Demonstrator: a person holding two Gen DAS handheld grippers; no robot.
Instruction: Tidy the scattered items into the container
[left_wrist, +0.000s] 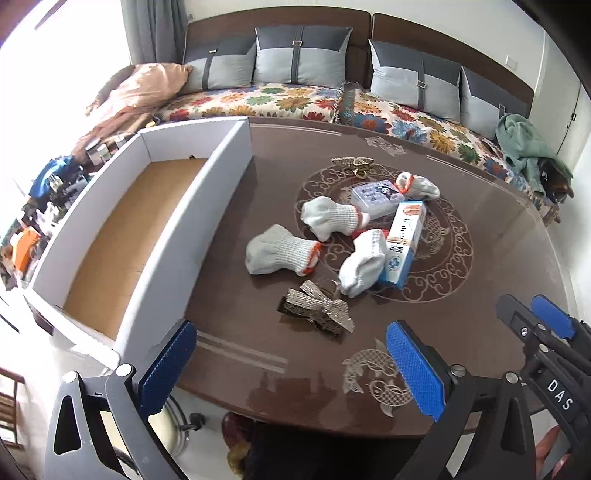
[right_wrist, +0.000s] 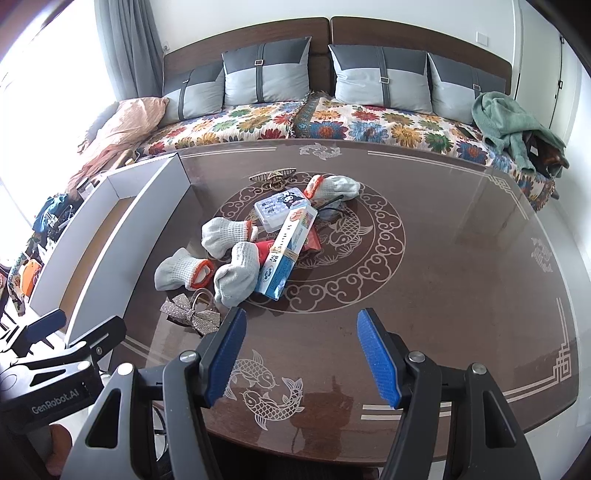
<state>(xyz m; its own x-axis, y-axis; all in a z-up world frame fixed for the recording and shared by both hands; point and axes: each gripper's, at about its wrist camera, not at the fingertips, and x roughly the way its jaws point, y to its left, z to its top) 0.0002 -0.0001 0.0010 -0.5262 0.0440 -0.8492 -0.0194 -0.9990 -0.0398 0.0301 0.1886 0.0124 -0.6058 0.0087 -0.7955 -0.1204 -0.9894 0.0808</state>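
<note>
Beside the white box (left_wrist: 207, 206), grey gloves (left_wrist: 280, 249) (orange cuffs) lie heaped.

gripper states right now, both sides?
Left gripper: open, holding nothing, above the near table edge.
Right gripper: open, holding nothing, above the table short of the pile.

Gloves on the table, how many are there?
4. One lies nearest the box, one just behind it, one against the long carton, one at the back beside the clear case. More could be hidden underneath.
</note>
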